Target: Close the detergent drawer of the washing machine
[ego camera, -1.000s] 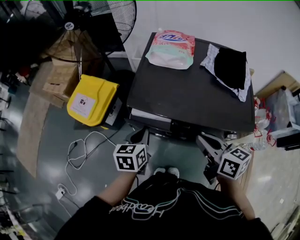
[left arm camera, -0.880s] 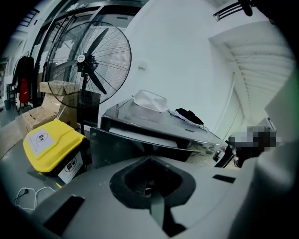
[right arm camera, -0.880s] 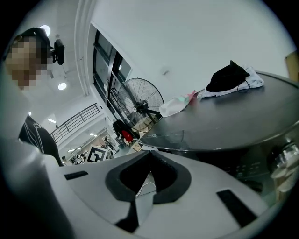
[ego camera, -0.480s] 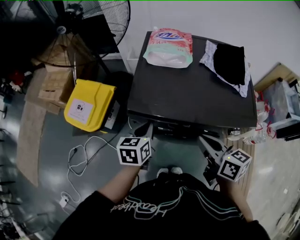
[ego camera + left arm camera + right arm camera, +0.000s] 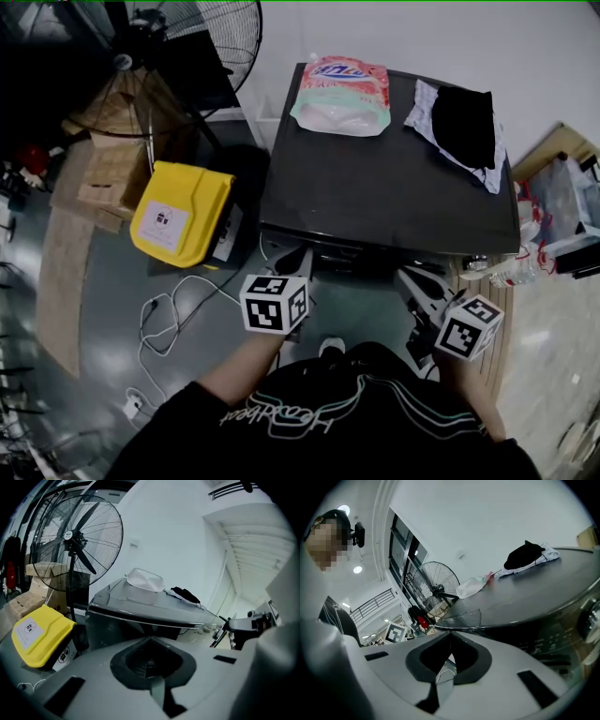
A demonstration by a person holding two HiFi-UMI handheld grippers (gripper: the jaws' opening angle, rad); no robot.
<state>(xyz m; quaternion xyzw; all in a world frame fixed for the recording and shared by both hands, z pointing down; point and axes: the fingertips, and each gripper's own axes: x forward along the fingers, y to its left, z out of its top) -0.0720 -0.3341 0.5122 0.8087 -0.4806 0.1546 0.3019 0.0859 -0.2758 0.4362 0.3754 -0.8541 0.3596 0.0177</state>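
The detergent drawer sits at the left end of the washing machine front, just under the dark top, and slides inward, away from the person. The left gripper is nearer, its tip just before the drawer; whether they touch I cannot tell. Its jaws are together and hold nothing, the same as the right gripper.
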